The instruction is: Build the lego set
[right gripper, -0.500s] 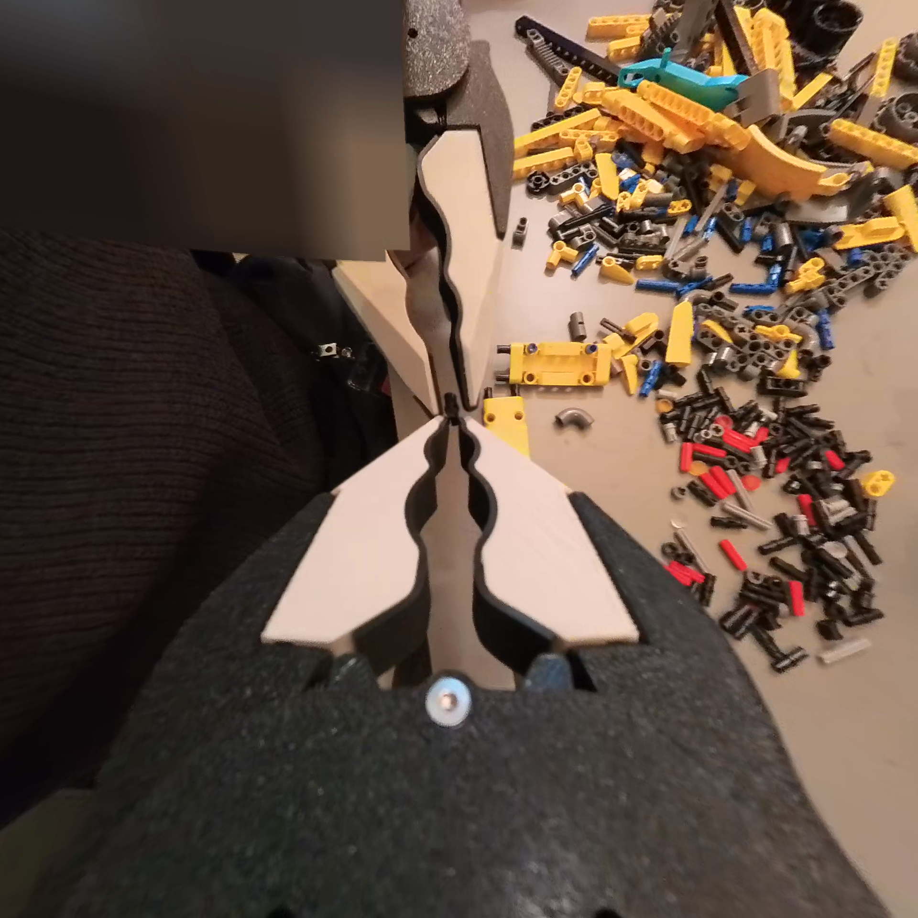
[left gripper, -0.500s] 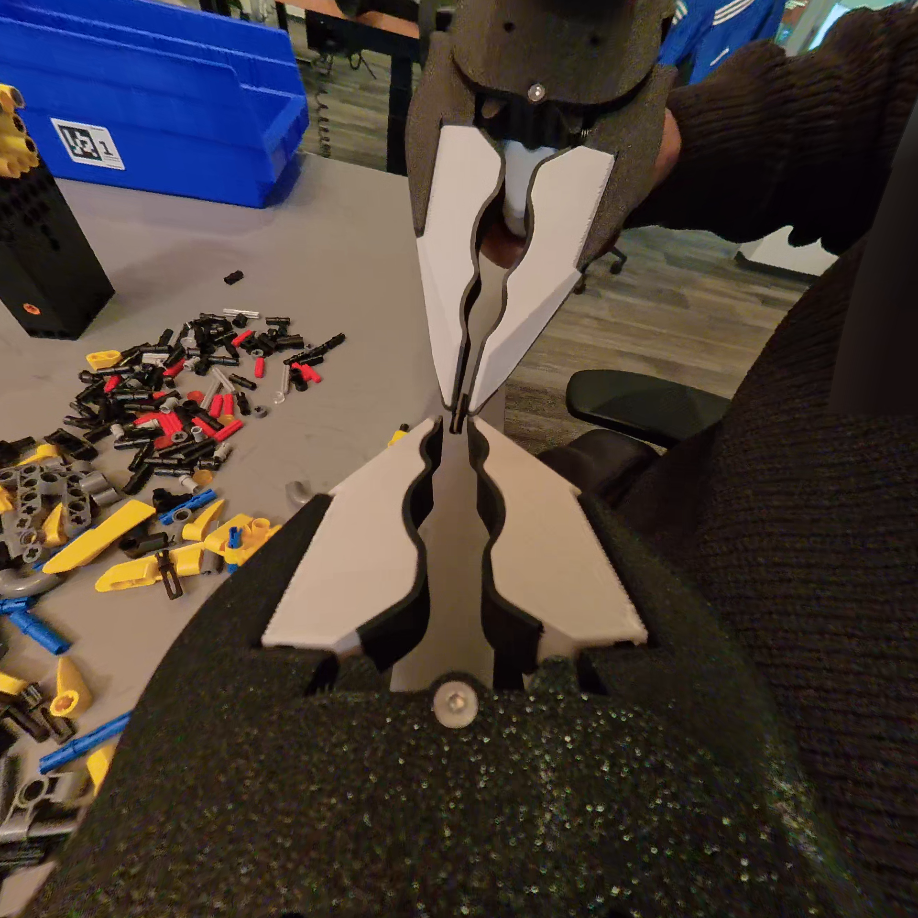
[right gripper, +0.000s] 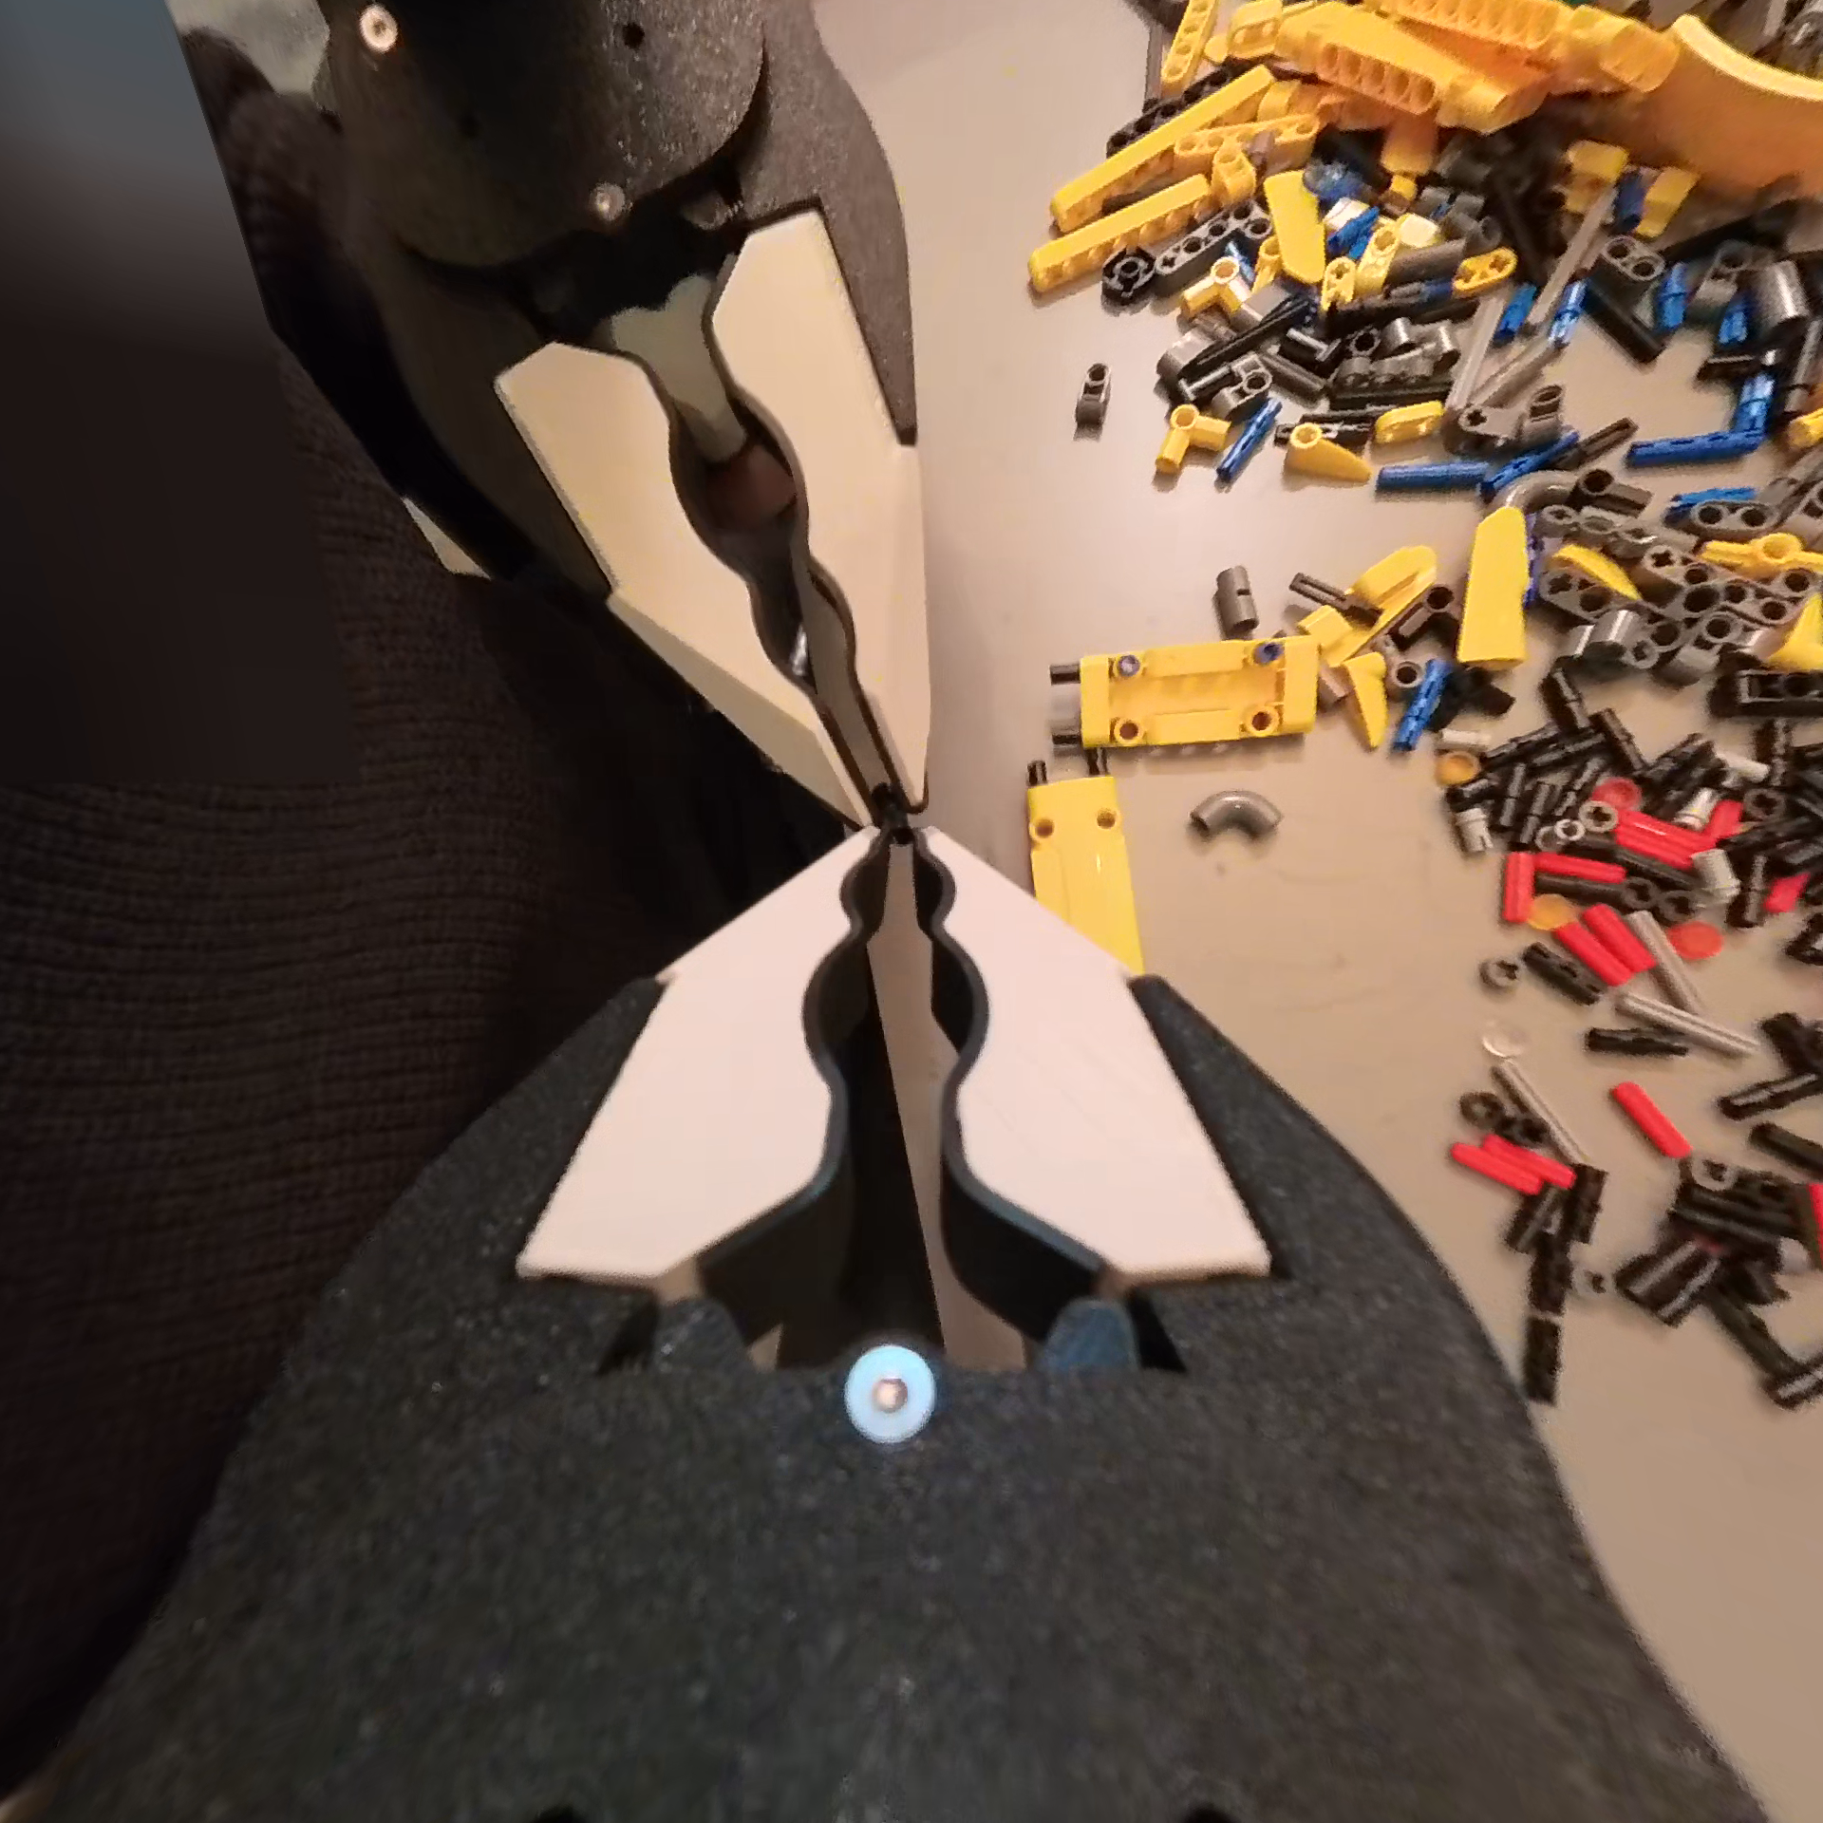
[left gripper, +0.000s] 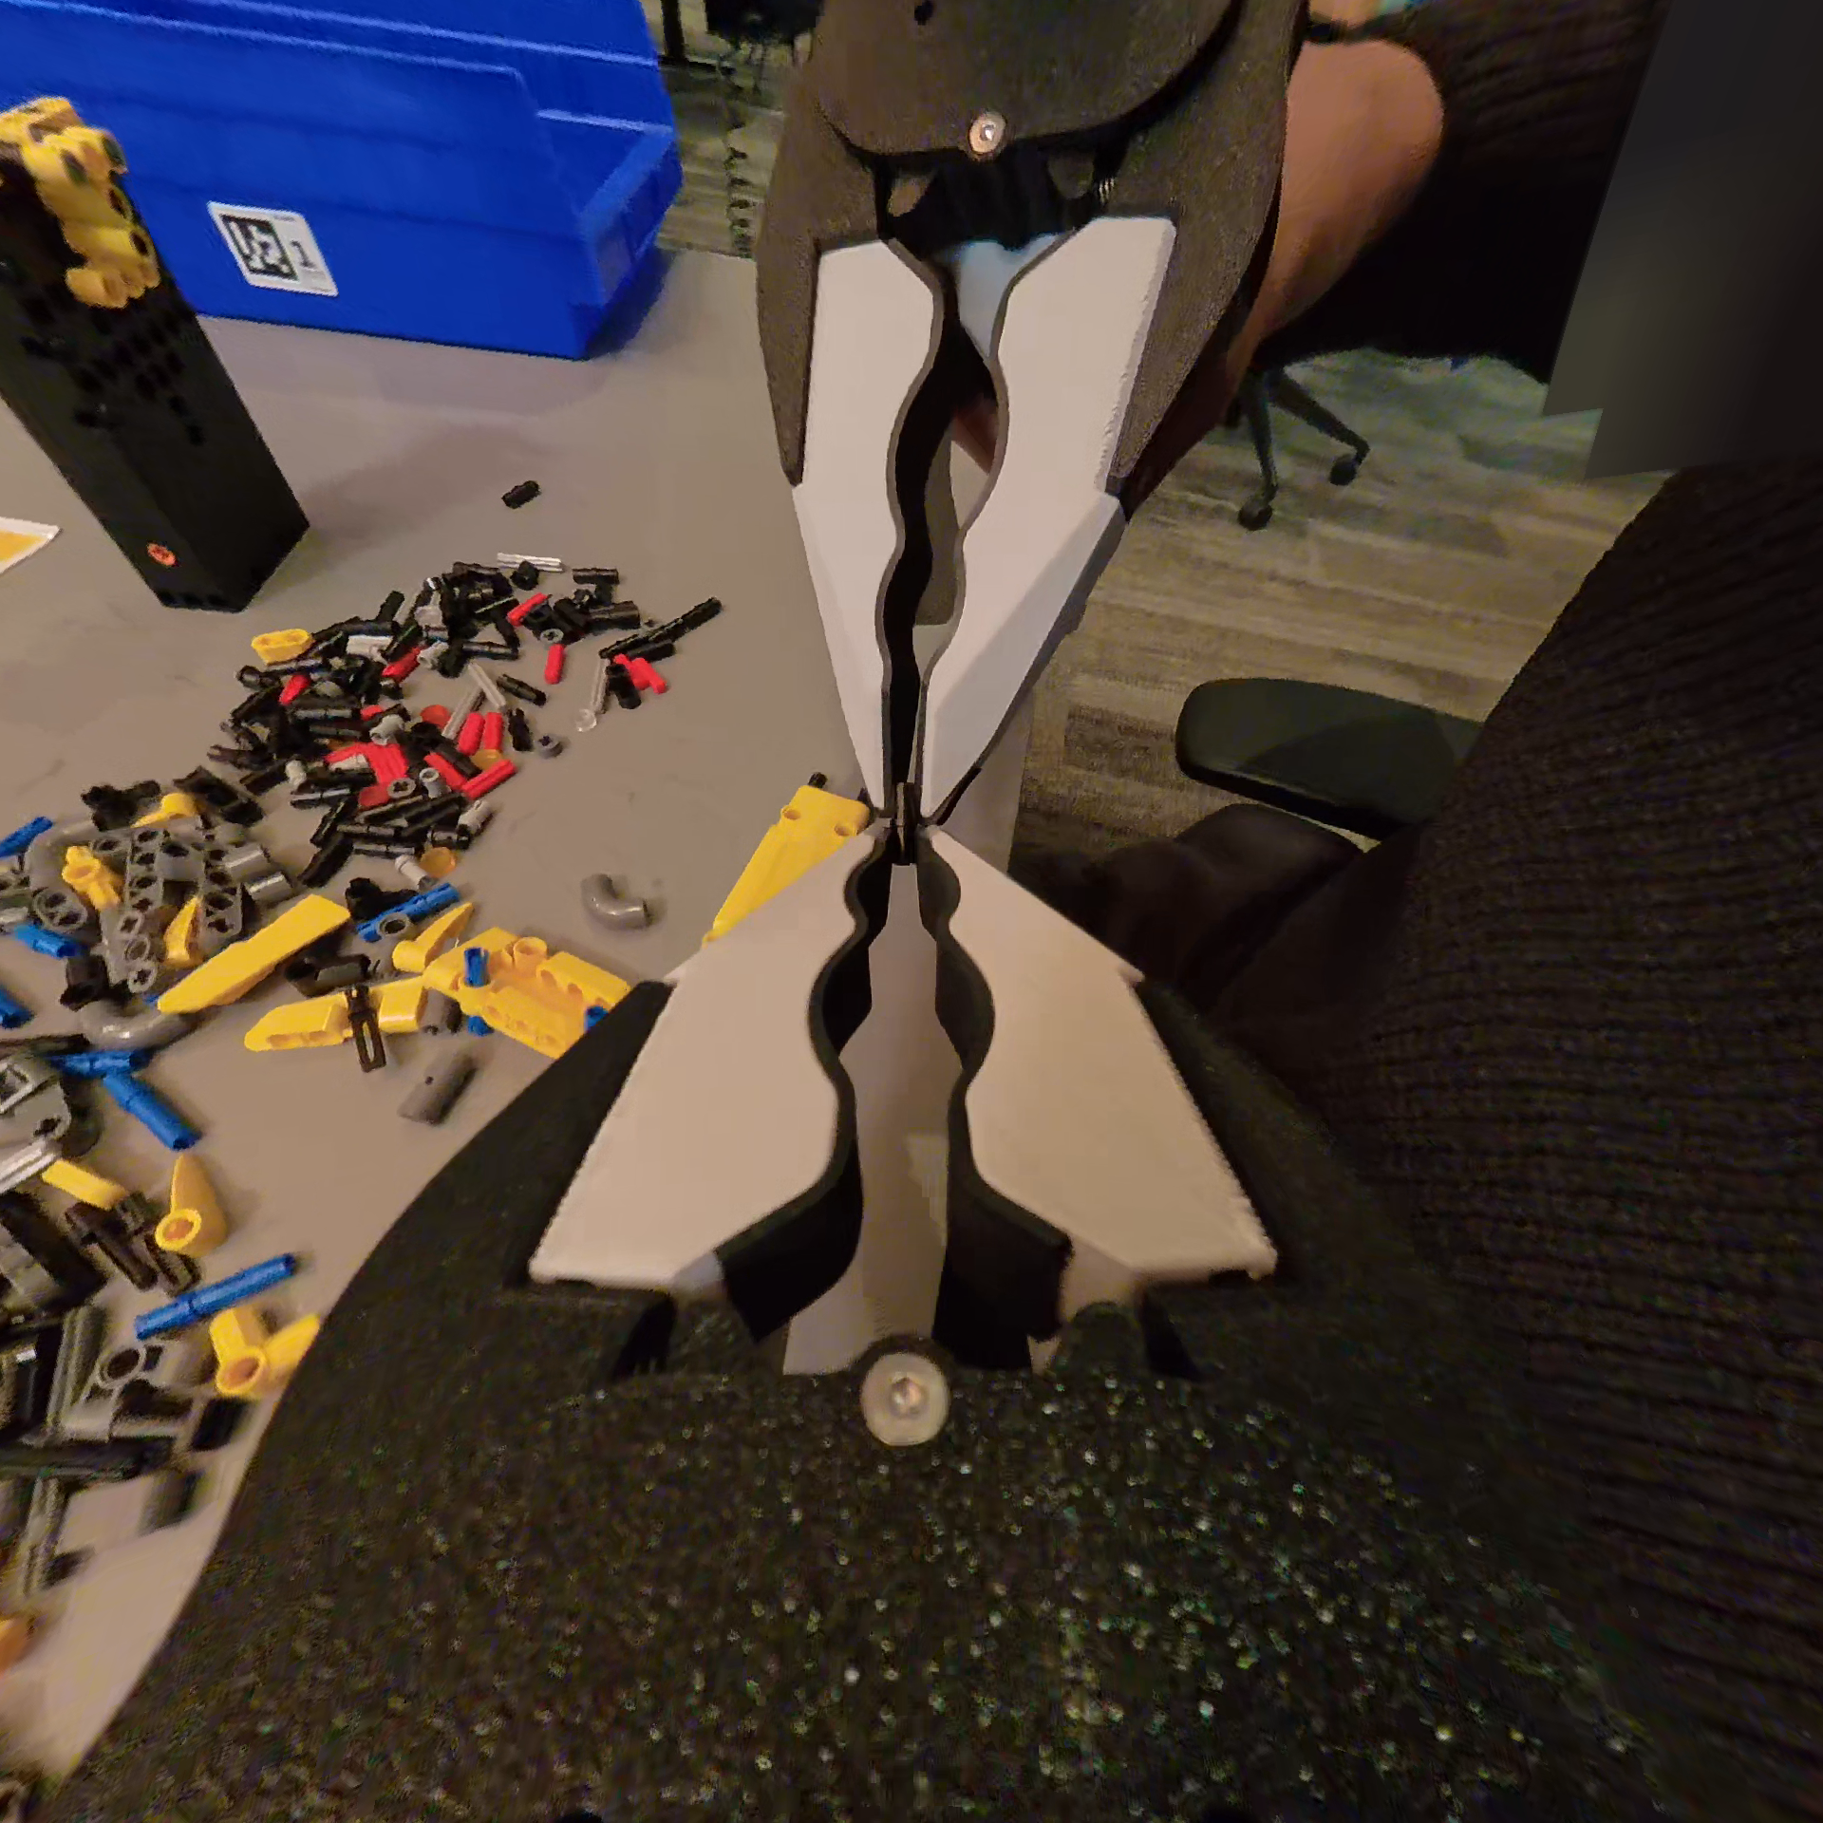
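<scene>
My left gripper and my right gripper meet tip to tip above the near edge of the grey table. Both are shut, and a small black pin is pinched between the two pairs of tips; it also shows in the right wrist view. The right gripper points down at me in the left wrist view, held by a hand. The left gripper comes in from the upper left in the right wrist view. A yellow panel piece lies on the table just below the tips.
Loose black and red pins and yellow, blue and grey building parts cover the table. A grey elbow piece and a yellow plate lie near the tips. A blue bin and a black tower stand behind. A person's dark sweater and a chair armrest are on the right. The grippers are tip to tip, or close to it. Between my right fingertips and the grey elbow piece there is roughly 8 centimeters.
Both grippers stay shut tip to tip on the pin. The pair has moved lower and nearer to the table, so the parts look larger in the right wrist view.
</scene>
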{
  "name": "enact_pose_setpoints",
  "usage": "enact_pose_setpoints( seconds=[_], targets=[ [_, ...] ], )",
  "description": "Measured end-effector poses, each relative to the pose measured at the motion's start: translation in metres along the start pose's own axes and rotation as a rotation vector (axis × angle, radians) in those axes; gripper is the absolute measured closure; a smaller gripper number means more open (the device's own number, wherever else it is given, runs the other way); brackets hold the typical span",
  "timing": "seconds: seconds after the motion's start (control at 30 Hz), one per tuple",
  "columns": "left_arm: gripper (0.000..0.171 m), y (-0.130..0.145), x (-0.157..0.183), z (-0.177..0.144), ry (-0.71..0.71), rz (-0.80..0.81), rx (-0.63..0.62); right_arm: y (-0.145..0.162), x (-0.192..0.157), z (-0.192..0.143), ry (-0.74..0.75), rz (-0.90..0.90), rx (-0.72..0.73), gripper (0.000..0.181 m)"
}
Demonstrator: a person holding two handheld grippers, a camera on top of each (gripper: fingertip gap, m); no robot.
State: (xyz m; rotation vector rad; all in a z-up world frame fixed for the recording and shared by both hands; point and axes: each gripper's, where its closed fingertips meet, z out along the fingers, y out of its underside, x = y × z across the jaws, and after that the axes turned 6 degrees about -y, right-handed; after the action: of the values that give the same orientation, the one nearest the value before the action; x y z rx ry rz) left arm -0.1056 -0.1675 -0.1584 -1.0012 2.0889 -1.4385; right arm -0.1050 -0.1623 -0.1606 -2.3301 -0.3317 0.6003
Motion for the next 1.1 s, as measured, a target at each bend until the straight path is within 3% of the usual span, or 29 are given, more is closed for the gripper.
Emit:
enact_pose_setpoints(
  seconds=[0.33,0.67,1.1],
  targets=[
    [0.168,0.009,-0.003,-0.009,-0.027,-0.110,0.016,-0.003,-0.001,0.014,-0.083,0.092,0.080,0.176],
    [0.168,0.000,-0.011,-0.014,-0.023,-0.179,0.070,-0.015,0.002,0.001,-0.185,0.231,0.240,0.174],
    [0.168,-0.004,-0.012,-0.008,-0.048,-0.151,0.061,-0.015,0.007,-0.003,-0.161,0.262,0.275,0.170]
  ],
)
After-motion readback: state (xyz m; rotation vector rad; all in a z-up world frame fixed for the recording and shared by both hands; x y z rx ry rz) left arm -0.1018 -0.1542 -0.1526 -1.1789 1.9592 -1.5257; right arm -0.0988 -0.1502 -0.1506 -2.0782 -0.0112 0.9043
